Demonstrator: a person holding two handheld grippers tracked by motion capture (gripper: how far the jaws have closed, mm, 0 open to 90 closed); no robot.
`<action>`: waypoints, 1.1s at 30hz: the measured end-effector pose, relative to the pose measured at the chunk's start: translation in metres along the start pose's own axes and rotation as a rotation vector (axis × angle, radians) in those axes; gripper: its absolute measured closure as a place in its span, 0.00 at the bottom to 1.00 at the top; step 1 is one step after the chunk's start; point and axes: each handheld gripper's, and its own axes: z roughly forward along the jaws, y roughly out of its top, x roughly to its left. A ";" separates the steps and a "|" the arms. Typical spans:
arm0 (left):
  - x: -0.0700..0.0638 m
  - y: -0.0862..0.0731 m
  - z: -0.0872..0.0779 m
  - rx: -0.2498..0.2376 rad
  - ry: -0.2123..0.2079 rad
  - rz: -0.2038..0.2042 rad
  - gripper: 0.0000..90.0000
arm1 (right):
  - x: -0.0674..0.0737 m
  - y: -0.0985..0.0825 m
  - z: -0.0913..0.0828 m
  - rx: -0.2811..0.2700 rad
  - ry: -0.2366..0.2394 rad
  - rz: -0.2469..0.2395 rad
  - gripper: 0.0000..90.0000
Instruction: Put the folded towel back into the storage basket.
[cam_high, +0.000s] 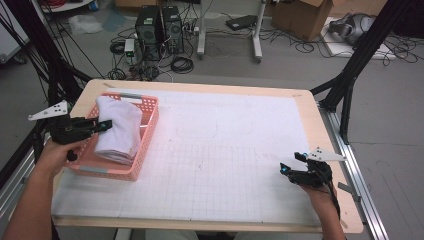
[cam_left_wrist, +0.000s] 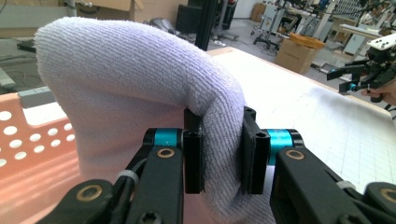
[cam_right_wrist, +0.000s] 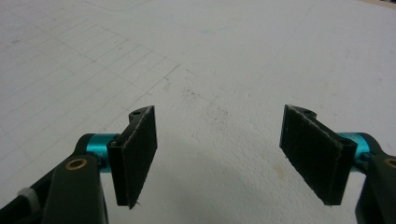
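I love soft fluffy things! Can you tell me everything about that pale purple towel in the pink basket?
The pale lilac terry-cloth towel is folded into a thick, soft bundle with a looped, nubbly surface. It lies in the pink perforated plastic basket at the table's left side, humped up higher than the rim. The left gripper pinches a fold of it between its black pads, bunching the cloth there.

The high view looked forward and down on the whole table (cam_high: 225, 150). Each gripper view sat close behind its fingers; all shared the gridded table.
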 end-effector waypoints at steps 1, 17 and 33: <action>0.000 0.000 0.001 0.004 -0.002 0.000 0.83 | 0.001 0.000 0.000 0.002 -0.003 0.002 0.29; 0.003 -0.006 0.009 0.017 0.034 -0.007 0.82 | -0.001 0.000 -0.001 -0.003 -0.007 0.003 0.29; 0.006 -0.009 0.010 0.079 0.113 -0.026 0.82 | -0.001 -0.002 -0.002 0.001 -0.009 0.016 0.29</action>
